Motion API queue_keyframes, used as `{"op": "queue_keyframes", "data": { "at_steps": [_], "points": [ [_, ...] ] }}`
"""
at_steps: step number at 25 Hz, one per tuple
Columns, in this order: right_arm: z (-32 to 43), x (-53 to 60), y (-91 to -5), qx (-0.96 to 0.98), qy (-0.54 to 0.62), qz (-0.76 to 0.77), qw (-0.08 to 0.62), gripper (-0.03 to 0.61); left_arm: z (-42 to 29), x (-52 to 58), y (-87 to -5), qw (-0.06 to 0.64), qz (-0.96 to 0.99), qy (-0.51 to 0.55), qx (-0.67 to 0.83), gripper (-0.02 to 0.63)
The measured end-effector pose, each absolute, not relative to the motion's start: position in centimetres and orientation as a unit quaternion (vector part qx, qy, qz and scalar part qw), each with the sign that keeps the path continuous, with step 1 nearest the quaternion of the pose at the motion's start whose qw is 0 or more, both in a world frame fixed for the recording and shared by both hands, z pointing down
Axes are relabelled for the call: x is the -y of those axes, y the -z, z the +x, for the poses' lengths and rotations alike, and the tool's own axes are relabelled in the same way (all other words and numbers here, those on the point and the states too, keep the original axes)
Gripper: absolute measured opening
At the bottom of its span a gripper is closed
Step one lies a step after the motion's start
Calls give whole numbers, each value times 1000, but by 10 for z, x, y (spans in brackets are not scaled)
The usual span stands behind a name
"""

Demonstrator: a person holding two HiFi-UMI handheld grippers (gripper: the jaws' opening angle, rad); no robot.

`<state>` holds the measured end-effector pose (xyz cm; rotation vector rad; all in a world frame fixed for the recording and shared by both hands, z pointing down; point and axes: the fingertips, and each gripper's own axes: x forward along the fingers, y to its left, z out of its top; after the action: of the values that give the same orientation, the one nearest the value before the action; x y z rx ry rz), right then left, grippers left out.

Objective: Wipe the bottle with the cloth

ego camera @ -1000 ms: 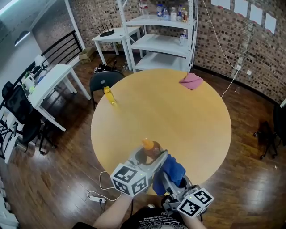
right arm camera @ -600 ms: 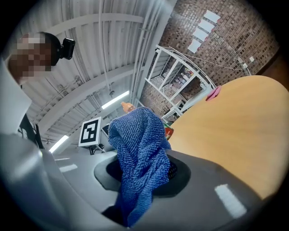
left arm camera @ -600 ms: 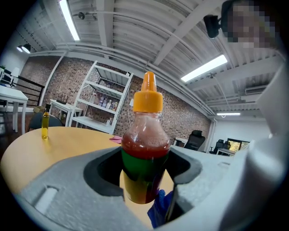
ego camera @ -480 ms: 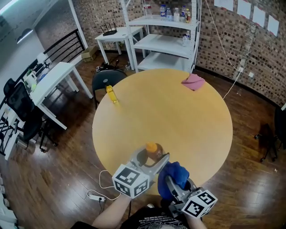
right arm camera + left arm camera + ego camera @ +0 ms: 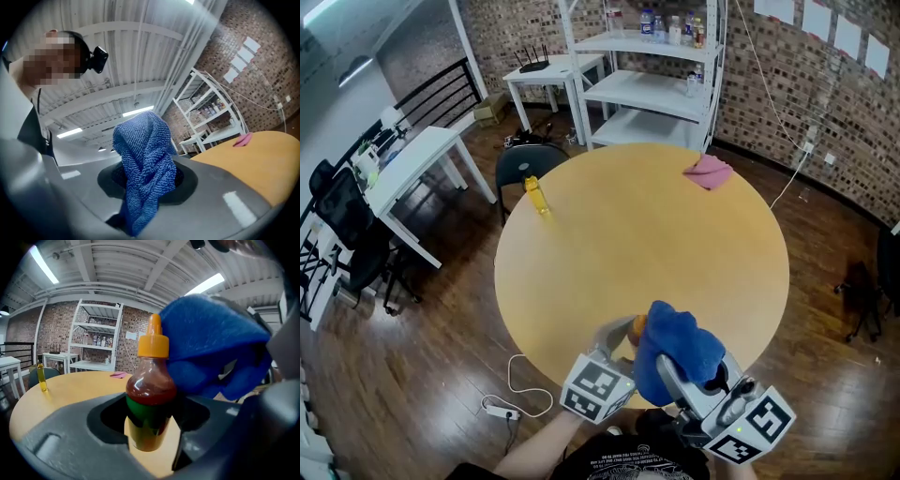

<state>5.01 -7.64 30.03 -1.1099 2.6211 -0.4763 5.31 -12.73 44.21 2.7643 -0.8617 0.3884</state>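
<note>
Bottle: the sauce bottle [image 5: 150, 394] with the orange cap stands upright at the near edge of the surface [image 5: 675, 244], close to the person. Whether its base rests on the wood or hangs just above it is hard to tell.
Left hand-held gripper: the left hand-held gripper [image 5: 152, 420] has its jaws set wide and pressed on the bottle's green-labelled body, one on each side.
Right hand-held gripper: the right hand-held gripper [image 5: 145, 183] is clamped on a bunched fold of the cloth, which stands up between its jaws and spills out in front.
Cloth: the blue cloth [image 5: 680, 347] sits at the bottle's cap and shoulder. From above it hides all but a sliver of orange.
Just changed: a second ago the cloth hung low beside the bottle, to its right. It has since come up over the top, while the bottle has been drawn a little nearer the person.
Meaning for the task: wiping looks under way or about to start on the upper part, and the lower body is probably still to do. Firm contact cannot be confirmed.
Far edge: a yellow bottle [image 5: 532, 197] stands at the left and a pink cloth [image 5: 708, 172] lies at the right, well apart, both untouched.
Beyond: a dark chair [image 5: 523, 167] and white shelves [image 5: 647, 89] stand against the brick wall.
</note>
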Motion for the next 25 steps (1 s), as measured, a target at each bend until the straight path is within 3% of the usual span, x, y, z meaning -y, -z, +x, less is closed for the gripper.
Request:
{"op": "queue_keyframes", "data": {
  "at_steps": [11,18,25],
  "points": [
    [21,53,-276,-953,111,-248,134,109,57,118,-449,86,945,-168,268,276],
    [9,72,-316,-949,112,-293,27,107,68,108,-444,42,947,-182,260,276],
    [1,74,-339,-945,65,-318,-37,106,55,118,-448,71,943,-166,279,276]
  ]
}}
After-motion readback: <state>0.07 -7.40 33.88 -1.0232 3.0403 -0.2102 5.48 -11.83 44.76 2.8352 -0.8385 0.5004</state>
